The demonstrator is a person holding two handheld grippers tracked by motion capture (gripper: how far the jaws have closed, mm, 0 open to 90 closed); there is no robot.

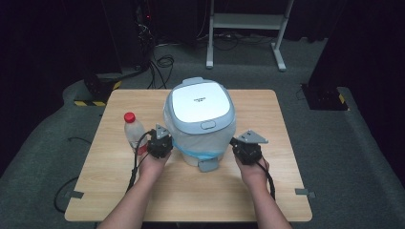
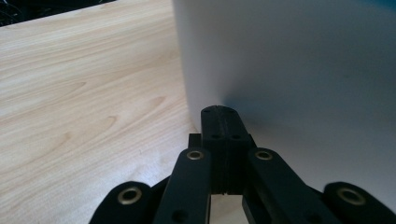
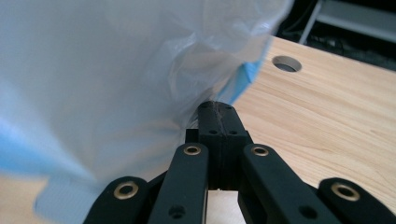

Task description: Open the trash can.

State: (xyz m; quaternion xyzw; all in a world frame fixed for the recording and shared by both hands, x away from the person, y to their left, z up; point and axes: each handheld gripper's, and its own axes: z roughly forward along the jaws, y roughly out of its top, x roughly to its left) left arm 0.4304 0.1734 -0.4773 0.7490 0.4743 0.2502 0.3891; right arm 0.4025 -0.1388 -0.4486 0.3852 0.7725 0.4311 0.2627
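A white pedal bin (image 1: 200, 121) with a grey-rimmed lid stands mid-table. A clear plastic bag (image 1: 224, 136) with a blue edge hangs over its sides. My left gripper (image 1: 168, 143) is at the bin's left side, jaws shut and empty. In the left gripper view its tips (image 2: 219, 113) rest against the bin's smooth white wall (image 2: 289, 70). My right gripper (image 1: 235, 143) is at the bin's right side, jaws shut. Its tips (image 3: 217, 107) press into the wrinkled bag (image 3: 116, 79); I cannot tell whether any film is caught between them.
A clear bottle with a red cap (image 1: 132, 129) stands just left of my left gripper. The bin's grey pedal (image 1: 208, 165) sticks out toward the front edge. The wooden table (image 1: 191, 195) has a cable hole (image 3: 286, 63) at a far corner. Cables trail off the table's left side.
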